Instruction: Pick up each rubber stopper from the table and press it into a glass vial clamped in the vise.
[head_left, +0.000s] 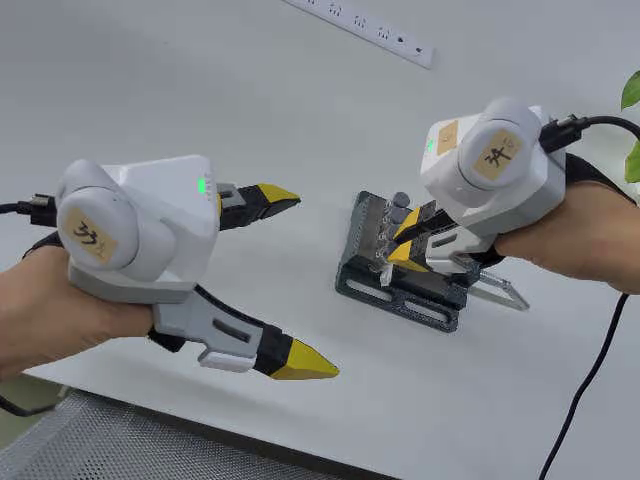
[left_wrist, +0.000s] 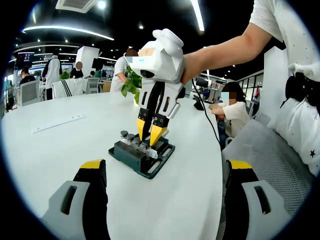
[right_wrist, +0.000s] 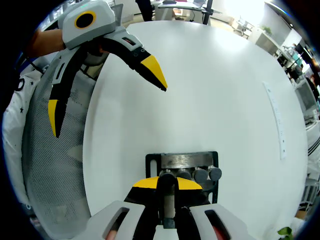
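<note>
Left hand (head_left: 50, 310): at the left edge of the head view, wrapped round the gripper body, held above the table.
Left gripper (head_left: 290, 278): white body, black jaws with yellow tips. Jaws spread wide, nothing between them. Points toward the vise and stands well apart from it.
Table (head_left: 250, 100): white, round-edged top; bare surface under the left gripper.
Mesh seat (head_left: 90, 440): grey, beside the table's near edge, bottom left of the head view.
Power strip (head_left: 370, 30): white, lying flat at the far side of the table.
Vise (head_left: 400, 285): dark block standing on the table, right of centre, with a metal handle (head_left: 500, 290) sticking out on its right.
Glass vials (left_wrist: 131, 142): clamped upright in one row in the vise.
Rubber stoppers (right_wrist: 200, 175): dark grey, one on top of each visible vial in the row.
Right gripper (head_left: 400, 245): tips down over one end of the vial row. Jaws narrow, almost together, with a dark stopper top showing between the yellow tips in the right gripper view. Whether the pads actually pinch it cannot be told.
Right hand (head_left: 580, 235): right of the vise, holding the gripper body.
Cable (head_left: 590, 380): black, hanging from the right gripper down across the table.
Plant (head_left: 632, 90): green leaves at the right edge.
</note>
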